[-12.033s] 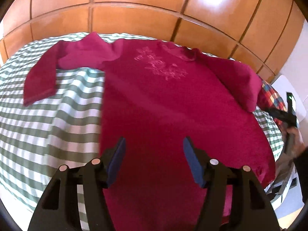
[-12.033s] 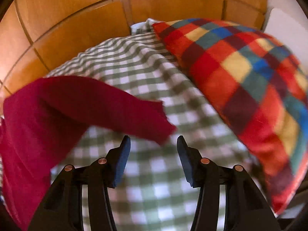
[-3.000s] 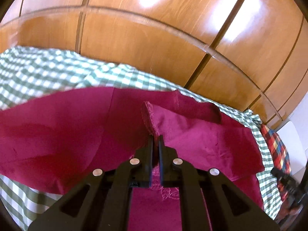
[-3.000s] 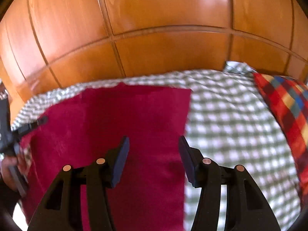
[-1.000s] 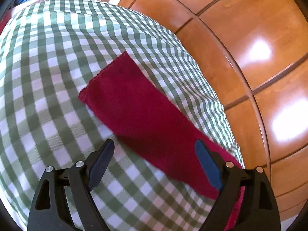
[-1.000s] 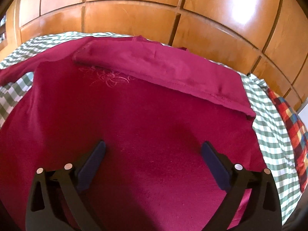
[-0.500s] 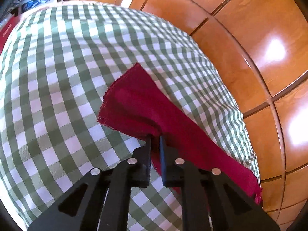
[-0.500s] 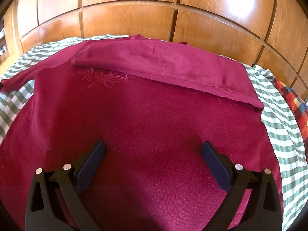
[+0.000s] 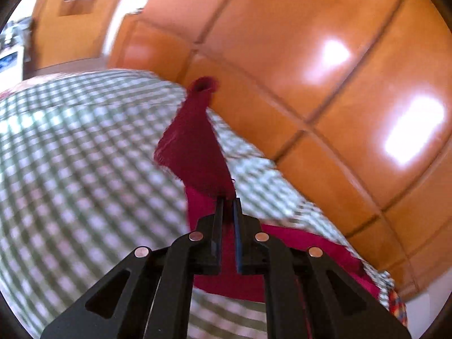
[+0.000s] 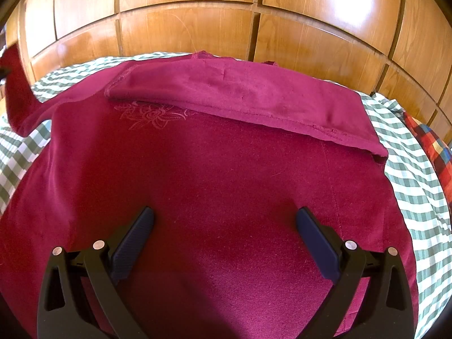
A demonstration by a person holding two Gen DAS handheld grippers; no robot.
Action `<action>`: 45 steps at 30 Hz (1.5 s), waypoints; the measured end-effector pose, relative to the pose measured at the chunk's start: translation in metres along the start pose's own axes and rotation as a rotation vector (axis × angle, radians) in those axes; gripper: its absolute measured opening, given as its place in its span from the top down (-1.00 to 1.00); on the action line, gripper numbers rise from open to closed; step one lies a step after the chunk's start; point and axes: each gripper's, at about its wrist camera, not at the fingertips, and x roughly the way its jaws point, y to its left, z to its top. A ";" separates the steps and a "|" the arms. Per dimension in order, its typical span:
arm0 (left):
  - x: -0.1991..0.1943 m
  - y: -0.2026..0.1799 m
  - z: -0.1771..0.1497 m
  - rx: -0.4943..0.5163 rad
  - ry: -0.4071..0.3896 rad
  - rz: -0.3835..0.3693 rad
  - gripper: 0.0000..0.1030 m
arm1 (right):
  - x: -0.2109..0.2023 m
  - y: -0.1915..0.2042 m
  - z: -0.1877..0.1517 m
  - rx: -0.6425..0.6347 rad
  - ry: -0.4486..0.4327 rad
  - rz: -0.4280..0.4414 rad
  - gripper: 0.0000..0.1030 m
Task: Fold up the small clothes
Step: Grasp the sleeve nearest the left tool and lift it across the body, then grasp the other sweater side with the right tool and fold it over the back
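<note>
The left gripper (image 9: pixel 228 202) has its fingers pressed together on the sleeve (image 9: pixel 195 147) of a dark red top (image 10: pixel 214 186), which rises from the fingertips toward the upper middle of the left wrist view, its open cuff uppermost. The picture is blurred. In the right wrist view the same sleeve stands lifted at the far left edge, while the rest of the top lies spread across the middle of the frame on a green-and-white checked bed cover (image 10: pixel 418 186), its other sleeve (image 10: pixel 248 93) folded across the chest. The right gripper (image 10: pixel 224 220) hangs over the top's lower part, fingers wide apart, holding nothing. A wooden panelled wall (image 10: pixel 254 8) fills the top.
</note>
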 end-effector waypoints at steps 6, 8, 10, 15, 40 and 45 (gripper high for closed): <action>0.014 -0.089 -0.035 0.121 0.077 -0.206 0.90 | 0.000 -0.001 0.000 0.006 -0.002 0.004 -0.92; 0.019 -0.115 -0.052 0.165 0.106 -0.257 0.90 | 0.001 -0.002 0.000 0.010 -0.001 0.011 -0.92; 0.030 -0.143 -0.074 0.211 0.155 -0.299 0.90 | 0.001 -0.003 0.000 0.017 0.001 0.020 -0.92; 0.067 -0.187 -0.131 0.320 0.289 -0.311 0.83 | 0.002 -0.005 0.000 0.032 0.001 0.036 -0.93; 0.055 -0.142 -0.207 0.461 0.221 0.027 -0.43 | -0.007 -0.034 0.031 0.146 0.009 0.234 -0.56; 0.059 -0.142 -0.209 0.460 0.228 0.020 -0.46 | 0.003 -0.038 0.078 0.197 -0.001 0.321 -0.26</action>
